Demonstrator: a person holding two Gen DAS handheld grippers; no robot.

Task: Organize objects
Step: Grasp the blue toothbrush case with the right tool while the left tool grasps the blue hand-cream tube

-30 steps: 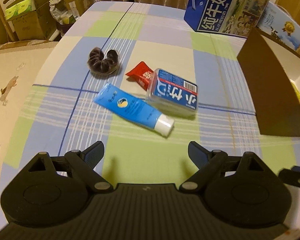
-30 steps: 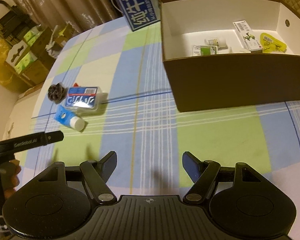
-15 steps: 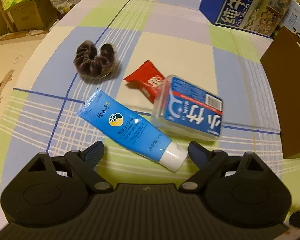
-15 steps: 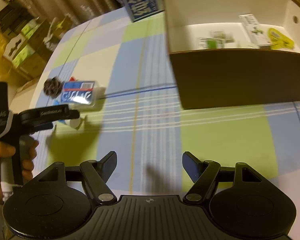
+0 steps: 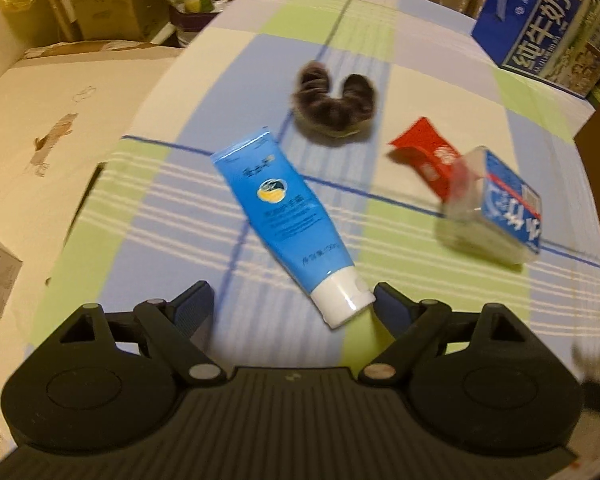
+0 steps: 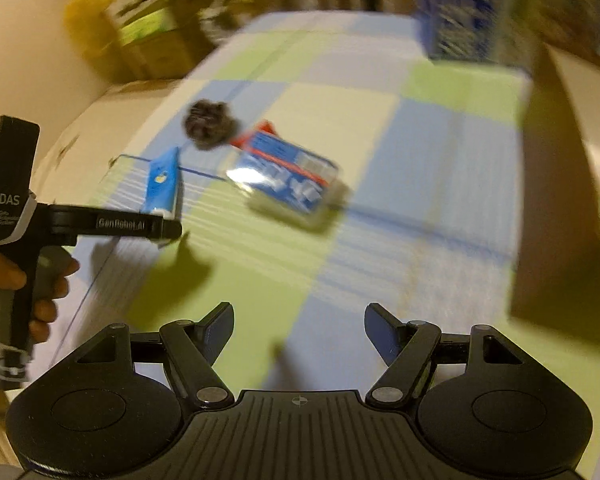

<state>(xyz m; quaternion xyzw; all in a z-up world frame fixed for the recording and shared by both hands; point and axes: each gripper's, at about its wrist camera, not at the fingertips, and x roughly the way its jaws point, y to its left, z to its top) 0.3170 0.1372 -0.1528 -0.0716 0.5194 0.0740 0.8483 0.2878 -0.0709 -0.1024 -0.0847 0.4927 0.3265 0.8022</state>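
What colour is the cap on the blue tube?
White; the cap of the blue tube shows best in the left wrist view.

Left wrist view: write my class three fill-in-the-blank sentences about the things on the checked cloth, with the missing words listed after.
1. The blue tube has a ____ cap, which points toward the left tongs.
2. The left tongs are ____ and hold nothing.
3. The red packet lies between the dark scrunchie and the clear ____ with the blue label.

Missing words: white; open; box
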